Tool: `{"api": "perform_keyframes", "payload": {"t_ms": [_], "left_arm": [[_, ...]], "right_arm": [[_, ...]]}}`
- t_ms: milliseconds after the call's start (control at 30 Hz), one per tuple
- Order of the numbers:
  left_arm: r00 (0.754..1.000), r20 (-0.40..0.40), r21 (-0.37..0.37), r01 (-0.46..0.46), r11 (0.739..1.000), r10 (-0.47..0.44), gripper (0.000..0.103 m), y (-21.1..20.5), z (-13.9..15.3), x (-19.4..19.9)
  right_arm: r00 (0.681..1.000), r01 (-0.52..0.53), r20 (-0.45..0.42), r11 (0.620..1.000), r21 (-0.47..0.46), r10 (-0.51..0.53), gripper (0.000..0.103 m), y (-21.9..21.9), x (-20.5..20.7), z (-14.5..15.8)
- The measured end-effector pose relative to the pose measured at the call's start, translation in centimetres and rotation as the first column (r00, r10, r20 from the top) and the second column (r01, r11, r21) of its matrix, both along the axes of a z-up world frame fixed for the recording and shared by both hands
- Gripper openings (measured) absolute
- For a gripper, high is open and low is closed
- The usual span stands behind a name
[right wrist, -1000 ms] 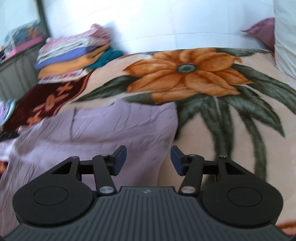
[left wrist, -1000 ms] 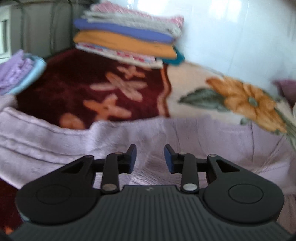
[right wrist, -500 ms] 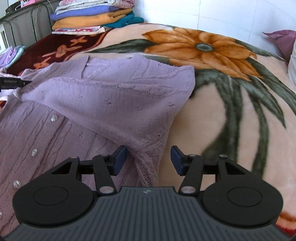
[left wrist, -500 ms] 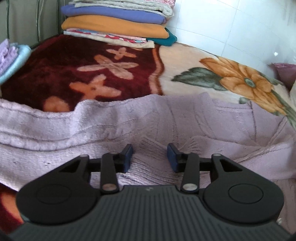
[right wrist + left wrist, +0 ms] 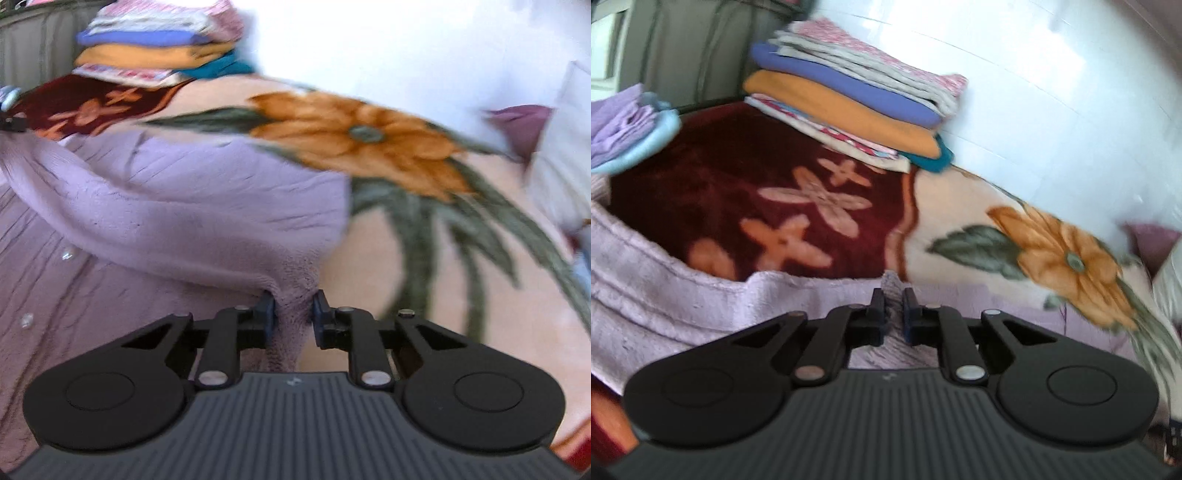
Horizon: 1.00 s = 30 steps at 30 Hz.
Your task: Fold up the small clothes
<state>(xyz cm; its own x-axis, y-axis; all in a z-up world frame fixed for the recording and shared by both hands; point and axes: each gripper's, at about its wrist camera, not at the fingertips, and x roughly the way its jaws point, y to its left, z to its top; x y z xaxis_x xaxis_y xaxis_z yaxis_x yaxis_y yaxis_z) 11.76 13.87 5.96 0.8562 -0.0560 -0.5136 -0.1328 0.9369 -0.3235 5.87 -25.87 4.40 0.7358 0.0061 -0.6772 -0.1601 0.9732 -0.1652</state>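
Observation:
A lilac knitted cardigan (image 5: 155, 206) with small shiny buttons lies spread on a flowered blanket (image 5: 424, 266). My right gripper (image 5: 293, 310) is shut on a bunched edge of the cardigan at its right side, and a fold of the knit rises from the jaws. My left gripper (image 5: 894, 306) is shut on the cardigan's far edge (image 5: 683, 306), with fabric pinched between its fingertips. Both views are blurred.
A stack of folded clothes (image 5: 849, 107) sits at the back by the white tiled wall; it also shows in the right wrist view (image 5: 159, 48). A second folded pile (image 5: 628, 133), lilac and light blue, lies at far left. A white pillow (image 5: 561, 155) is at right.
Both grippers were open over the cardigan; both have now shut on its edges. The gripped fabric has lifted, and the views have tilted up toward the wall.

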Motion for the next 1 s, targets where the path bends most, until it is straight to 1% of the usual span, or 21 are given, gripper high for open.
{"api": "perform_keyframes", "payload": {"t_ms": [33, 100, 167, 200, 233, 267, 300, 367, 400, 433, 500, 533, 567, 633, 667, 733, 800, 833, 900, 933, 1000], "left_arm": [[1.0, -0.017, 0.005, -0.002, 1.0, 0.002, 0.013, -0.1, -0.3, 0.4], [0.997, -0.082, 0.021, 0.007, 1.0, -0.005, 0.013, -0.5, -1.4, 1.3], [0.99, -0.144, 0.034, 0.006, 0.999, -0.001, 0.013, -1.0, -2.7, 1.8], [0.988, -0.157, 0.037, 0.0, 0.999, 0.006, 0.013, -1.0, -3.1, 1.7], [0.987, -0.163, 0.034, -0.005, 0.999, 0.01, 0.013, -0.9, -3.5, 1.6], [0.987, -0.161, 0.024, -0.007, 1.0, 0.011, 0.013, -0.8, -3.7, 1.4], [0.987, -0.159, 0.018, -0.006, 1.0, 0.008, 0.013, -0.6, -3.8, 1.2], [0.988, -0.157, 0.012, -0.001, 1.0, 0.003, 0.013, -0.3, -3.8, 1.0], [0.988, -0.155, 0.013, 0.0, 1.0, 0.001, 0.013, -0.3, -3.7, 1.0], [0.988, -0.153, 0.017, 0.003, 1.0, 0.0, 0.013, -0.4, -3.6, 0.9], [0.99, -0.143, 0.029, 0.007, 1.0, -0.003, 0.013, -0.6, -3.2, 0.8], [0.991, -0.135, 0.038, 0.012, 0.999, -0.007, 0.013, -0.8, -3.0, 0.7], [0.992, -0.128, 0.053, 0.018, 0.998, -0.011, 0.013, -1.1, -2.8, 0.6], [0.993, -0.117, 0.078, 0.03, 0.996, -0.021, 0.013, -1.5, -2.5, 0.3], [0.994, -0.11, 0.086, 0.036, 0.996, -0.026, 0.013, -1.6, -2.3, 0.1], [0.994, -0.099, 0.094, 0.047, 0.994, -0.038, 0.013, -1.8, -2.1, -0.2], [0.995, -0.094, 0.099, 0.055, 0.994, -0.045, 0.013, -1.9, -2.0, -0.4], [0.995, -0.09, 0.102, 0.058, 0.993, -0.049, 0.013, -2.0, -1.9, -0.4], [0.995, -0.082, 0.101, 0.063, 0.993, -0.055, 0.013, -2.0, -1.8, -0.5], [0.995, -0.075, 0.096, 0.065, 0.993, -0.058, 0.013, -1.9, -1.6, -0.6], [0.996, -0.06, 0.088, 0.067, 0.994, -0.062, 0.013, -1.9, -1.4, -0.8]], "right_arm": [[1.0, 0.004, -0.014, 1.0, 0.007, -0.004, 0.023, -0.4, -0.1, 0.0], [0.998, 0.008, -0.062, 1.0, 0.021, -0.007, 0.023, -1.1, 0.1, -0.5], [0.987, -0.018, -0.161, 1.0, 0.026, 0.022, 0.024, -1.4, 0.4, -1.6], [0.982, -0.03, -0.185, 0.999, 0.038, 0.037, 0.024, -1.5, 0.5, -1.8], [0.982, -0.037, -0.186, 0.998, 0.051, 0.046, 0.025, -1.8, 0.4, -1.5], [0.981, -0.033, -0.189, 0.997, 0.076, 0.047, 0.033, -2.1, 0.4, -0.9], [0.981, -0.025, -0.189, 0.993, 0.119, 0.047, 0.037, -2.7, 0.6, 0.0], [0.986, -0.019, -0.158, 0.978, 0.207, 0.053, 0.053, -3.7, 1.1, 1.9], [0.989, -0.028, -0.137, 0.972, 0.233, 0.061, 0.056, -4.0, 1.8, 3.0], [0.991, -0.04, -0.115, 0.971, 0.236, 0.068, 0.058, -3.9, 2.5, 3.7], [0.993, -0.081, -0.067, 0.973, 0.217, 0.097, 0.062, -3.3, 4.6, 4.9], [0.993, -0.087, -0.059, 0.973, 0.213, 0.102, 0.065, -3.0, 6.1, 5.1], [0.992, -0.084, -0.072, 0.971, 0.222, 0.103, 0.065, -2.7, 7.6, 5.0], [0.987, -0.032, -0.143, 0.962, 0.269, 0.073, 0.065, -2.3, 10.8, 4.2], [0.979, 0.016, -0.196, 0.95, 0.311, 0.048, 0.065, -2.2, 12.4, 3.5], [0.962, 0.098, -0.273, 0.91, 0.402, 0.017, 0.065, -2.3, 14.9, 1.9], [0.949, 0.163, -0.314, 0.881, 0.443, -0.017, 0.065, -1.9, 16.4, 0.6], [0.947, 0.171, -0.321, 0.885, 0.434, -0.026, 0.065, -1.4, 16.8, 0.0], [0.95, 0.151, -0.312, 0.916, 0.372, -0.029, 0.065, 0.2, 17.4, -0.8], [0.955, 0.124, -0.295, 0.937, 0.326, -0.024, 0.06, 1.0, 17.4, -0.8], [0.968, 0.066, -0.25, 0.97, 0.235, -0.006, 0.032, 2.6, 16.8, -0.8]]}}
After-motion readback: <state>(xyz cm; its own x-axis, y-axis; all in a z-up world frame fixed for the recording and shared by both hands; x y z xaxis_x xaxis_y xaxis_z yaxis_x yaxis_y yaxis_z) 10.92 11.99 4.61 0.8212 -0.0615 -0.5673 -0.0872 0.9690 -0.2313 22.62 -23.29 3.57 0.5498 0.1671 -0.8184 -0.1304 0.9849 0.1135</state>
